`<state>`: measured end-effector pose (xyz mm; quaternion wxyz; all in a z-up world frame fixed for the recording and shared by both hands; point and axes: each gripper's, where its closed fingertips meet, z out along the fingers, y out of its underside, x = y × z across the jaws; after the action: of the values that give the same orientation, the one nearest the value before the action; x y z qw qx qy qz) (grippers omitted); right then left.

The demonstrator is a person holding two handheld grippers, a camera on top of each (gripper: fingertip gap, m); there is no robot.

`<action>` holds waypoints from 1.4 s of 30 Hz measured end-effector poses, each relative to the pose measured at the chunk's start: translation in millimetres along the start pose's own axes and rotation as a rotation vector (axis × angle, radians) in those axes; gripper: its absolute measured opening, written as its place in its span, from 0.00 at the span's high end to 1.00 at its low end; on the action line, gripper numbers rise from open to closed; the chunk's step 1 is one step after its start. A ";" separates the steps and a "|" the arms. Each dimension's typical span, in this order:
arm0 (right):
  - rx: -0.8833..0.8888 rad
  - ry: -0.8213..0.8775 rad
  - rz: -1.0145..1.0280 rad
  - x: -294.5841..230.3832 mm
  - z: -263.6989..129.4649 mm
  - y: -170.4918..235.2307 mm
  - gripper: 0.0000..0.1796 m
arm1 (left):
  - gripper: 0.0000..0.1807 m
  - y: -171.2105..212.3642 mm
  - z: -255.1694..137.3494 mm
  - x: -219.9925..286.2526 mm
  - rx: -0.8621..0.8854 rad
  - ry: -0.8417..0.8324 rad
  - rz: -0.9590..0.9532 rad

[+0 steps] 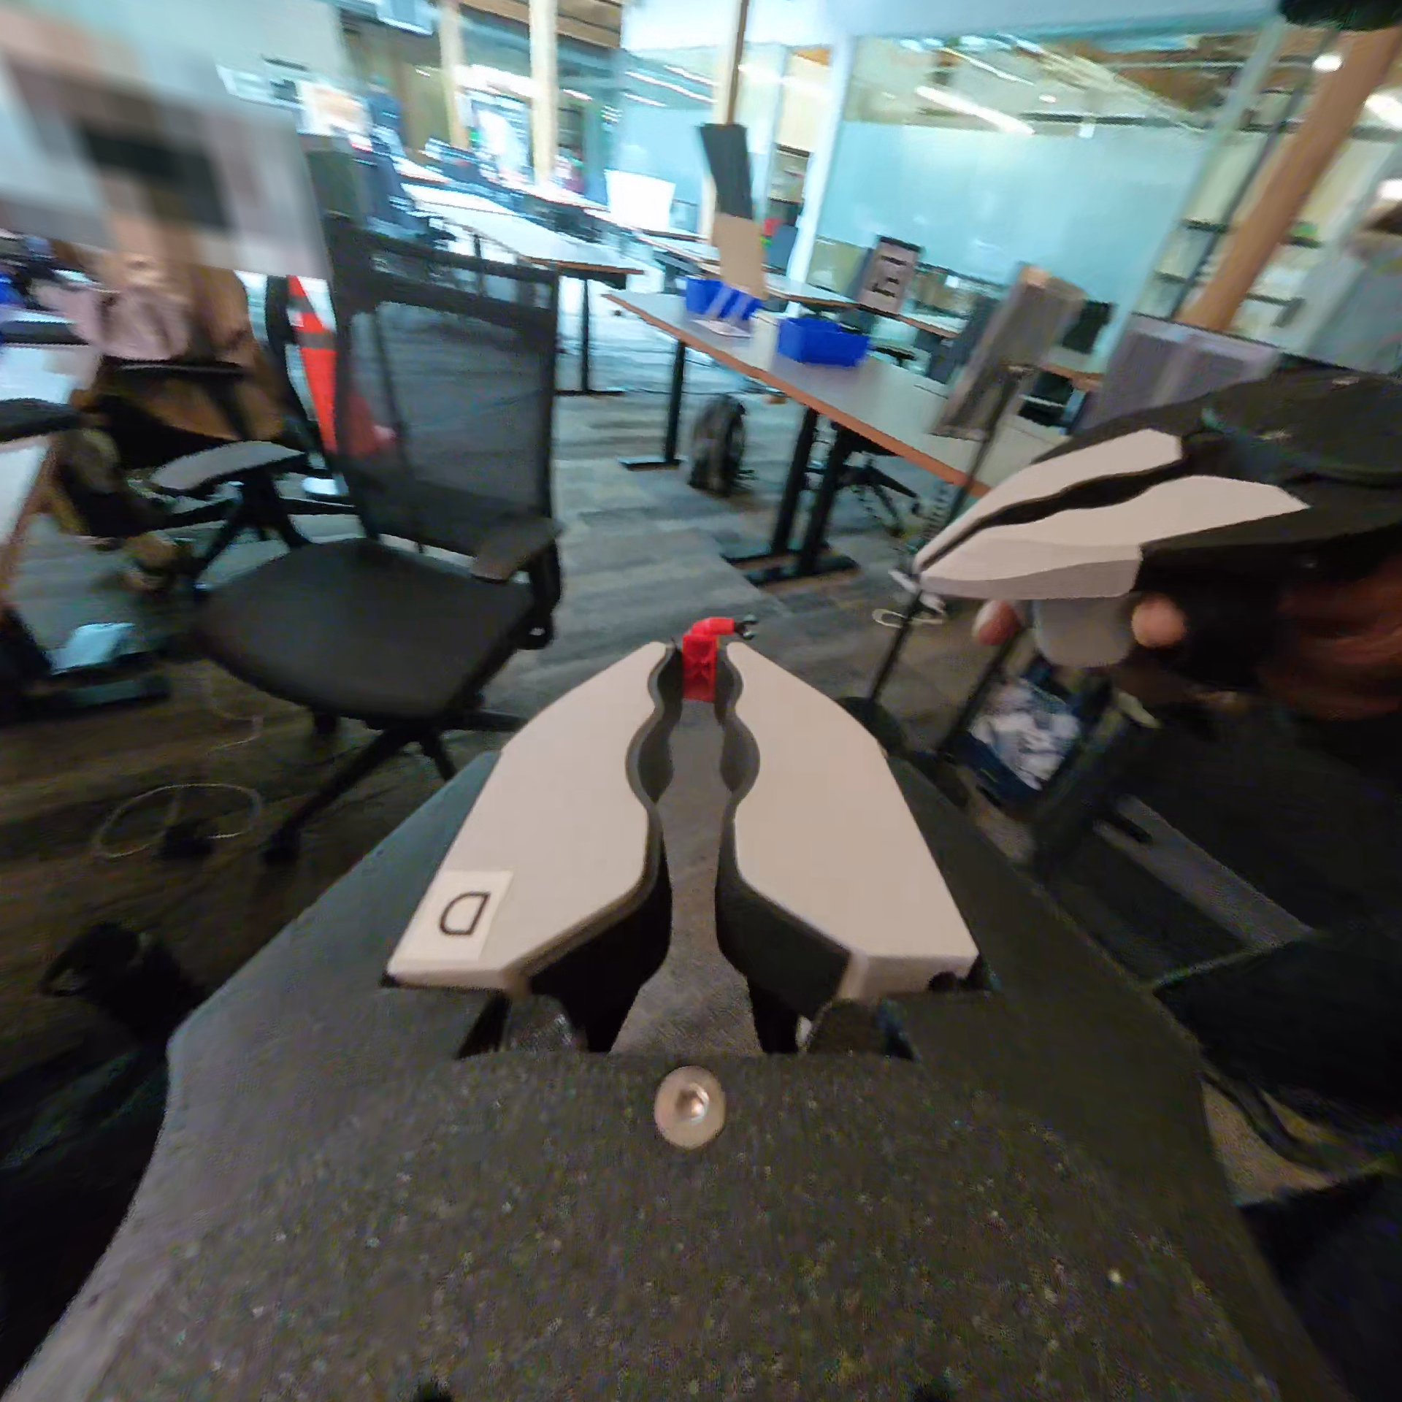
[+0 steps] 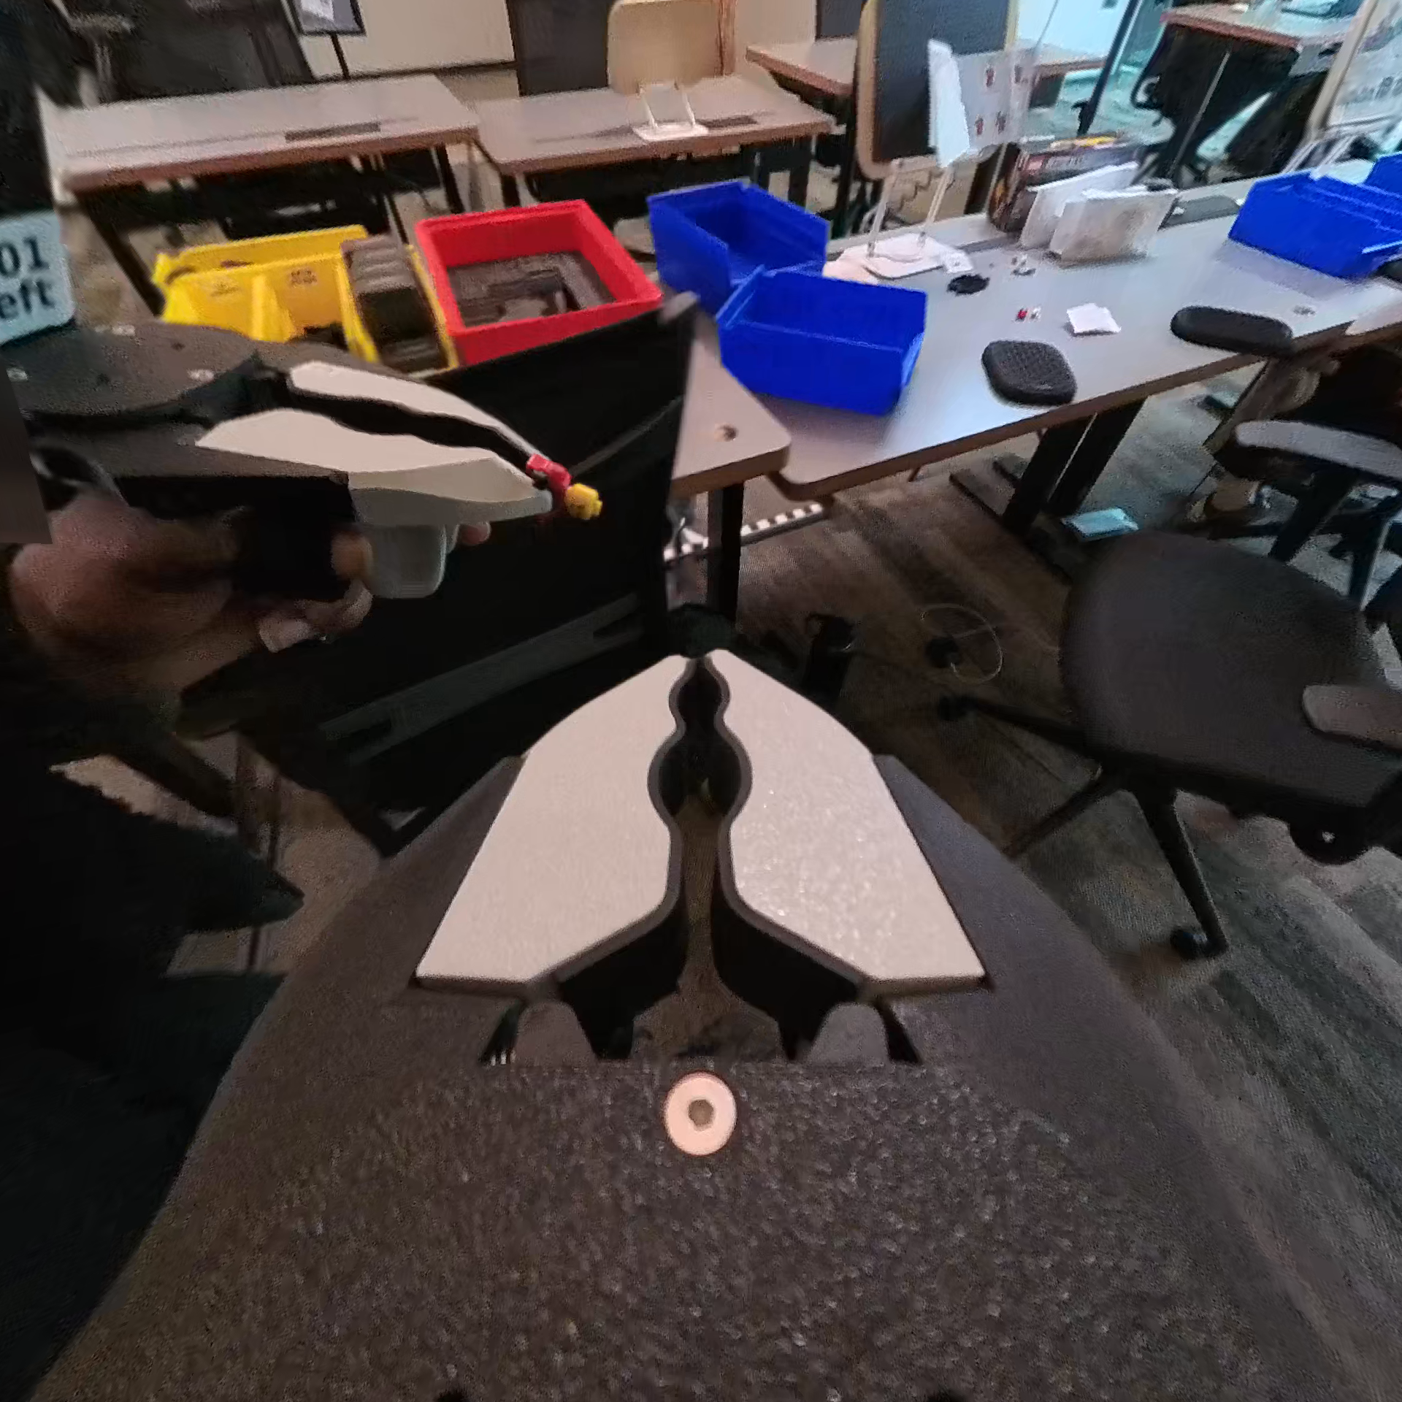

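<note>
My left gripper (image 1: 702, 654) is shut on a small red toy figure (image 1: 699, 664), pinched at the fingertips and held in the air over the carpet. In the right wrist view the left gripper (image 2: 540, 479) shows at the left in a hand, and the figure (image 2: 565, 489) has a red body and a yellow head sticking out past the tips. My right gripper (image 2: 702, 667) has its jaws closed together. A small dark lump (image 2: 694, 630) sits just past its tips; I cannot tell whether it is held. The right gripper also shows in the left wrist view (image 1: 922, 565), closed, apart from the figure.
A grey table (image 2: 948, 410) carries blue bins (image 2: 823, 337), a red bin (image 2: 535, 277) and small loose parts. Yellow bins (image 2: 258, 292) stand at the left. There are black office chairs (image 1: 394, 531) (image 2: 1214, 683), a seated person at the far left (image 1: 174, 356), and cables on the carpet. Spacing between my two grippers at the tips: around 7 centimetres.
</note>
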<state>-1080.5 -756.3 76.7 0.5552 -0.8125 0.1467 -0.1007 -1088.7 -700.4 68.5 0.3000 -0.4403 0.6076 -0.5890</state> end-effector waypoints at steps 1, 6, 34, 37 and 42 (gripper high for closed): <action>0.010 0.006 0.003 29.1 16.1 -0.6 1.00 | 0.96 1.0 21.1 -24.3 0.008 -0.042 0.000; 0.046 0.111 0.086 193.7 81.8 -25.3 1.00 | 0.96 -15.6 140.9 -149.3 0.008 -0.155 -0.037; 0.060 -0.190 -0.025 631.2 676.6 -232.9 1.00 | 0.96 -121.6 296.9 -737.8 0.001 -1.107 -0.115; 0.065 -0.207 -0.037 635.2 732.7 -262.7 1.00 | 0.96 -128.0 276.8 -793.4 0.042 -1.172 -0.150; 0.077 -0.254 -0.094 634.2 805.4 -313.2 1.00 | 0.95 -142.2 254.4 -855.6 0.043 -1.270 -0.162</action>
<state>-183.9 -169.0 76.3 0.5946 -0.8028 0.0330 -0.0286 -468.3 -43.5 44.0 0.5648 -0.7420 0.2641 -0.2465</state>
